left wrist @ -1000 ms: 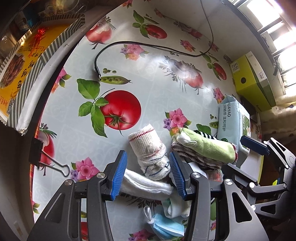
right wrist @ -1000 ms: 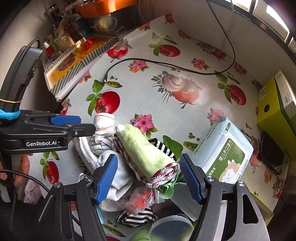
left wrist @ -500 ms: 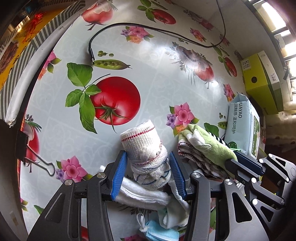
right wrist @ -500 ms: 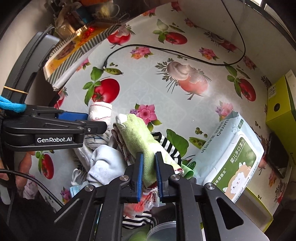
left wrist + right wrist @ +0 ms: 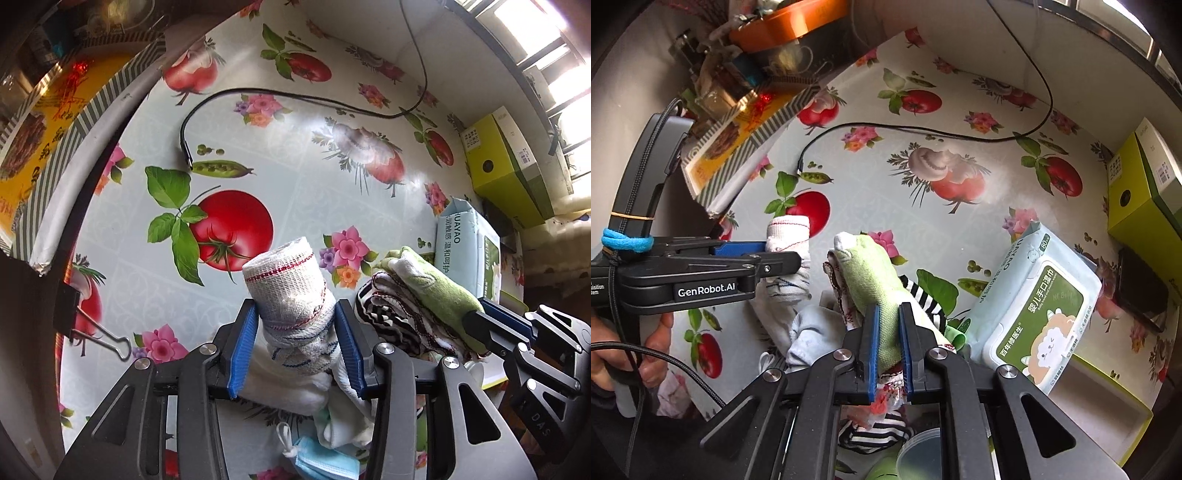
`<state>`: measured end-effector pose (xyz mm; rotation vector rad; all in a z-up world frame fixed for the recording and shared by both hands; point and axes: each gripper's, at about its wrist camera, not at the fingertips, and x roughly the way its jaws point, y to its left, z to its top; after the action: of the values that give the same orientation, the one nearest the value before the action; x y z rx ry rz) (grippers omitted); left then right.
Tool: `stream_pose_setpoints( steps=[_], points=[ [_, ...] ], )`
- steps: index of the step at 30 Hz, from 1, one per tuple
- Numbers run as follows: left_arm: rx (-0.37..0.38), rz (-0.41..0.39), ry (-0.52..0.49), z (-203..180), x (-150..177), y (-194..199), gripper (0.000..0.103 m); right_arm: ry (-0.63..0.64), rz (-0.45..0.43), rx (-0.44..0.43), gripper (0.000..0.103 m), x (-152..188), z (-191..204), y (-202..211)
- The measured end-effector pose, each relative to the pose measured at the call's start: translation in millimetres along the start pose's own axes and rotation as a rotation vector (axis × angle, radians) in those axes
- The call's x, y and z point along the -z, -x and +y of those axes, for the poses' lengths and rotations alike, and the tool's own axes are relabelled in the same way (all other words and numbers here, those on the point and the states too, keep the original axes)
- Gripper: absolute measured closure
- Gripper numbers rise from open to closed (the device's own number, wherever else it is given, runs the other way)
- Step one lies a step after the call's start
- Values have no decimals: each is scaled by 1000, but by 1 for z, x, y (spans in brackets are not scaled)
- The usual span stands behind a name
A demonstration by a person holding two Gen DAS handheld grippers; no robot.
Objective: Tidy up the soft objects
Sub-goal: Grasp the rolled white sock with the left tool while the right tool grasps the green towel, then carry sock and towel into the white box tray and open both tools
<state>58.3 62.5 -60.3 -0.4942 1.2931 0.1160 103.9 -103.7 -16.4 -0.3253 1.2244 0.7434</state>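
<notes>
A white rolled sock (image 5: 284, 273) with a red stitched band stands upright between the blue pads of my left gripper (image 5: 295, 306). Its jaws are closing and the pads press on both sides of the roll. From the right wrist view, the left gripper (image 5: 783, 254) is at the left with the same white roll (image 5: 788, 225) in it. My right gripper (image 5: 886, 314) is shut on a green rolled cloth (image 5: 871, 273), which also shows in the left view (image 5: 432, 284). Under both lies a heap of white cloths (image 5: 809, 328), a striped sock (image 5: 923, 295) and a blue face mask (image 5: 325, 461).
A wet-wipes pack (image 5: 1034, 306) lies right of the heap, with a yellow-green box (image 5: 1141, 184) beyond it. A black cable (image 5: 295, 98) crosses the fruit-print tablecloth (image 5: 314, 192). A binder clip (image 5: 92, 332) grips the left edge. A person's hand (image 5: 646, 350) holds the left gripper.
My right gripper went from wide open to shut on the green roll. The left jaws narrowed onto the white roll, which has stayed between them while the table dropped away a little.
</notes>
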Motion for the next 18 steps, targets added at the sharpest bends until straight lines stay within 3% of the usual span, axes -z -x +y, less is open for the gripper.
stream_pose_setpoints(
  steps=[10,18],
  points=[
    [-17,-83,-100,-35,-1,43,59,-92,-106,-26,93,10,-11,42],
    [-13,-106,-200,-77,6,61,59,-183,-187,-17,93,35,-34,81]
  ],
)
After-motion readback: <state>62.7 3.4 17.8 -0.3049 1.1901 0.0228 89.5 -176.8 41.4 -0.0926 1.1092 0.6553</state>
